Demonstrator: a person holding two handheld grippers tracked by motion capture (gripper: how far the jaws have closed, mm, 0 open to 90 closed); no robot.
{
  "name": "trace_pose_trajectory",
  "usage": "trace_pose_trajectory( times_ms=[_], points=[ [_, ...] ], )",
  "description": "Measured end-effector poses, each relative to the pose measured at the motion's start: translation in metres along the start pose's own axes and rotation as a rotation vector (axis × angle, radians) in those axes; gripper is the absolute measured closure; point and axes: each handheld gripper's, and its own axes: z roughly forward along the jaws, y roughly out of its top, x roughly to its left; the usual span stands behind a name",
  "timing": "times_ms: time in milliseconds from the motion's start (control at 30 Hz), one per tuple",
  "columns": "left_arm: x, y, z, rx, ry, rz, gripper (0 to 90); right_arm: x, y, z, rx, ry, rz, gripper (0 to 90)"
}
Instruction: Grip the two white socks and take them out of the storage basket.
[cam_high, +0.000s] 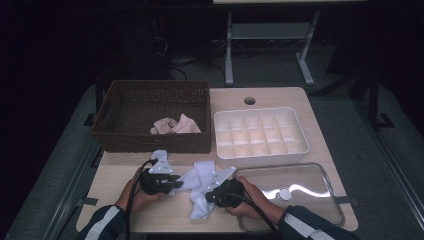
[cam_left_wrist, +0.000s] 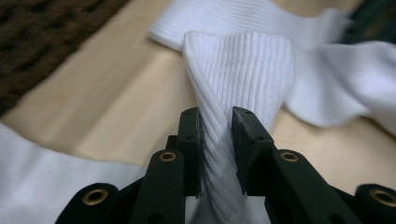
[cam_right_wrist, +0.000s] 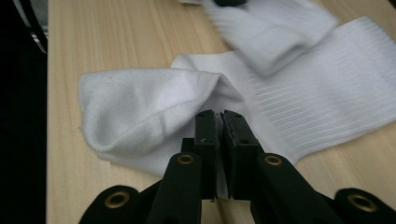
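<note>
The left gripper is closed on a bunched fold of the white sock — the ribbed cloth is squeezed thin between the two black jaws. The right gripper is pinched tight on a thin edge of the same sock.

In the high view the sock is seen low in the middle of the frame, on the wooden table, between the two grippers.

The sock is judged to be soft, light and floppy. It is not easily broken, but it can be pulled out of shape. A thick fold or the ribbed cuff is best taken, so the cloth is not lost.

Its long side is laid slanting — from upper left down to lower right.
</note>
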Motion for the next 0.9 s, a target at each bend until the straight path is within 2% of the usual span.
trace_pose_trajectory(
  times_ms=[33, 100, 167, 233, 267, 300, 333, 367, 400, 433, 467, 500, 533, 567, 633, 700, 767, 800, 833, 900],
  points=[
    [0.0, 0.0, 0.0, 0.0, 0.0, 0.0, 71.9, 0.0, 0.0, 0.0, 0.0, 0.0, 0.0, 82.3],
    [0.007, 0.0, 0.001, -0.007, 0.045, -0.03, 69.9, 0.002, 0.001, -0.001, -0.002, 0.007, -0.003, 78.7],
    [0.008, 0.0, -0.001, -0.006, 0.058, -0.021, 67.7, 0.002, 0.001, -0.001, -0.01, 0.008, -0.009, 77.3],
    [0.005, 0.002, -0.009, -0.041, 0.051, -0.02, 65.1, 0.003, 0.003, -0.007, -0.031, 0.007, 0.005, 76.6],
    [-0.003, 0.007, -0.021, -0.083, 0.047, -0.001, 62.3, -0.003, 0.004, -0.013, -0.052, -0.023, -0.029, 77.6],
    [-0.003, 0.007, -0.021, -0.083, 0.047, -0.001, 60.7, -0.003, 0.004, -0.013, -0.052, -0.023, -0.029, 77.6],
    [-0.014, 0.012, -0.034, -0.141, -0.012, -0.005, 59.9, -0.008, 0.003, -0.017, -0.057, -0.069, -0.037, 80.5],
    [-0.014, 0.012, -0.034, -0.141, -0.012, -0.005, 59.5, -0.008, 0.003, -0.017, -0.057, -0.069, -0.037, 80.5],
    [-0.023, 0.016, -0.039, -0.15, -0.027, 0.018, 59.5, -0.01, 0.002, -0.019, -0.06, -0.078, -0.021, 81.8],
    [-0.039, 0.019, -0.043, -0.156, -0.08, 0.063, 58.3, -0.016, 0.0, -0.019, -0.056, -0.088, 0.002, 83.4],
    [-0.048, 0.021, -0.041, -0.156, -0.116, 0.082, 57.8, -0.018, -0.001, -0.018, -0.051, -0.103, -0.002, 83.8],
    [-0.048, 0.021, -0.041, -0.156, -0.116, 0.082, 57.7, -0.018, -0.001, -0.018, -0.051, -0.103, -0.002, 83.8],
    [-0.066, 0.024, -0.033, -0.132, -0.176, 0.114, 56.2, -0.02, -0.002, -0.016, -0.045, -0.116, -0.015, 83.8],
    [-0.074, 0.024, -0.027, -0.111, -0.2, 0.134, 54.5, -0.02, -0.002, -0.015, -0.048, -0.11, -0.003, 83.8],
    [-0.085, 0.025, -0.015, -0.072, -0.209, 0.15, 51.0, -0.019, -0.001, -0.013, -0.055, -0.116, -0.02, 83.5],
    [-0.089, 0.024, -0.003, -0.037, -0.225, 0.14, 49.9, -0.018, 0.0, -0.012, -0.062, -0.111, -0.018, 83.4],
    [-0.09, 0.022, 0.006, -0.003, -0.217, 0.127, 49.5, -0.018, 0.002, -0.008, -0.055, -0.12, -0.037, 83.1],
    [-0.088, 0.022, 0.01, 0.018, -0.215, 0.136, 50.7, -0.018, 0.002, -0.006, -0.051, -0.122, -0.041, 83.0],
    [-0.088, 0.021, 0.011, 0.021, -0.206, 0.131, 53.8, -0.02, 0.003, -0.003, -0.052, -0.118, -0.035, 83.0],
    [-0.086, 0.02, 0.013, 0.028, -0.225, 0.13, 62.5, -0.021, 0.005, 0.001, -0.054, -0.12, -0.041, 82.7]
  ],
)
